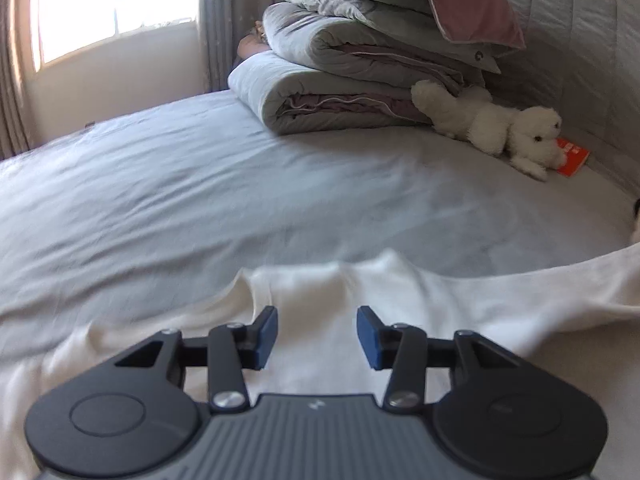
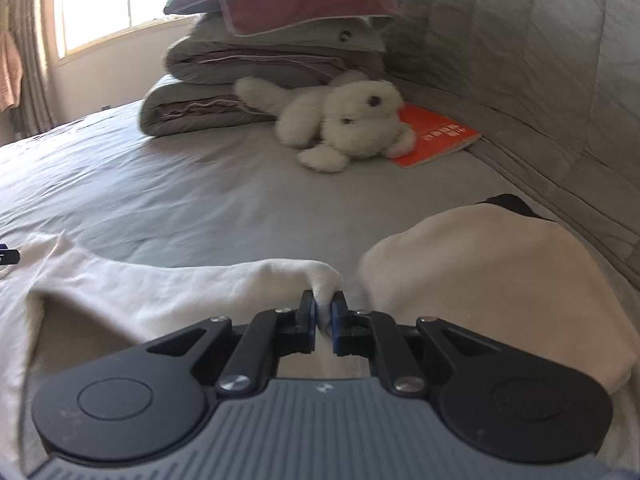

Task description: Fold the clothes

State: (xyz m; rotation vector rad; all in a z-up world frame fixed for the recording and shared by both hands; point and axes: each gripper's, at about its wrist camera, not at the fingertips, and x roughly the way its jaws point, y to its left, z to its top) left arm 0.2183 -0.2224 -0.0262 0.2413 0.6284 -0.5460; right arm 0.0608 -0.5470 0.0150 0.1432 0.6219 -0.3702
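Between the pressed-together blue pads of the right hand-held gripper (image 2: 324, 312), a bunched fold of the white garment (image 2: 168, 292) is pinched, the cloth being drawn into a taut ridge that runs away to the left of the pads. Beneath and ahead of the left hand-held gripper (image 1: 317, 334), the same garment is seen spread over the bed (image 1: 200, 192); here the pads are held apart and nothing is gripped between them. To the right of the right hand-held gripper, a cream-coloured piece of cloth (image 2: 500, 280) is shown lying on the bed. Well beyond both grippers, a white plush toy (image 2: 344, 120) is shown partly over an orange booklet (image 2: 440, 136), just beside a stack of folded bedding (image 1: 352, 80).
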